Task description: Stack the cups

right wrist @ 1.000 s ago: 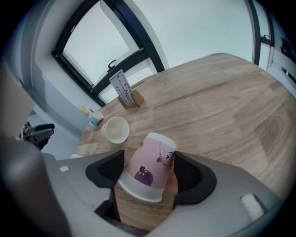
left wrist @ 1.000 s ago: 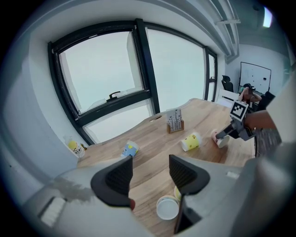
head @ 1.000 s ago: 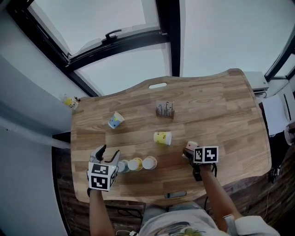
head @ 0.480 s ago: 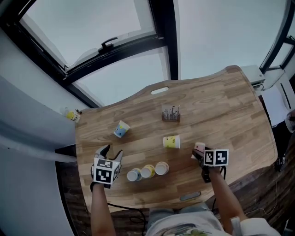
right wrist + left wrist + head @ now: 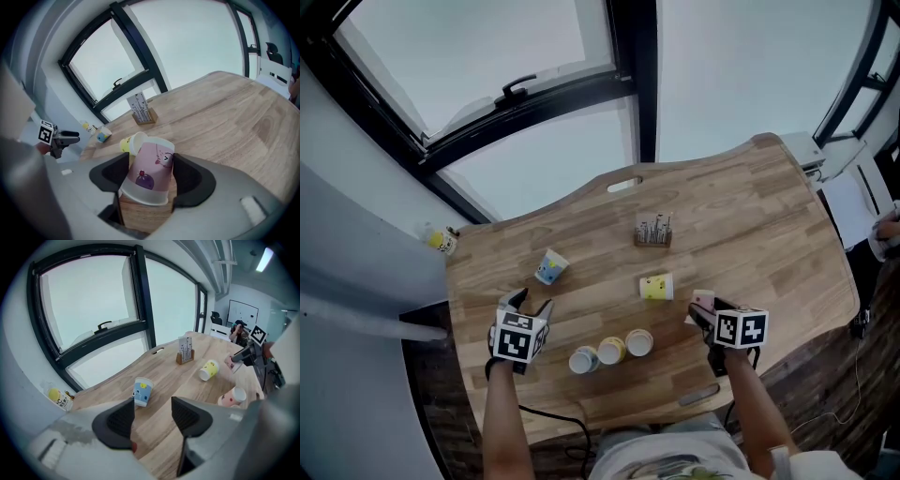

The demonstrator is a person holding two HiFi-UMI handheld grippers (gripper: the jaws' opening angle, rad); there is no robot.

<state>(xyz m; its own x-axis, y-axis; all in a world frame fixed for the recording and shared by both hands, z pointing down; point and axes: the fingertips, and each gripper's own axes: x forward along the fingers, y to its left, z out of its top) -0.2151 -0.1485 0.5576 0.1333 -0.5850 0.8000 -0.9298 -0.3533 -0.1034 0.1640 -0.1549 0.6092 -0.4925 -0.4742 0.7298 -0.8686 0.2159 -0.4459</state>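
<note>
**Pink cup pinched, easy does it**

My right gripper [image 5: 149, 180] has just been closing and now clamps the pink cup [image 5: 152, 168] by its side walls, over the worktop [image 5: 750, 216]. It looks light, thin-walled and crushable, so I'd grip mid-wall, softly. The left gripper [image 5: 152, 416] gapes empty, with the blue cup [image 5: 142, 391] beyond it.

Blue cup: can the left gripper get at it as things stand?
Probably yes: the left gripper is open and empty, and the blue cup sits just beyond its jaws with only bare table between.
</note>
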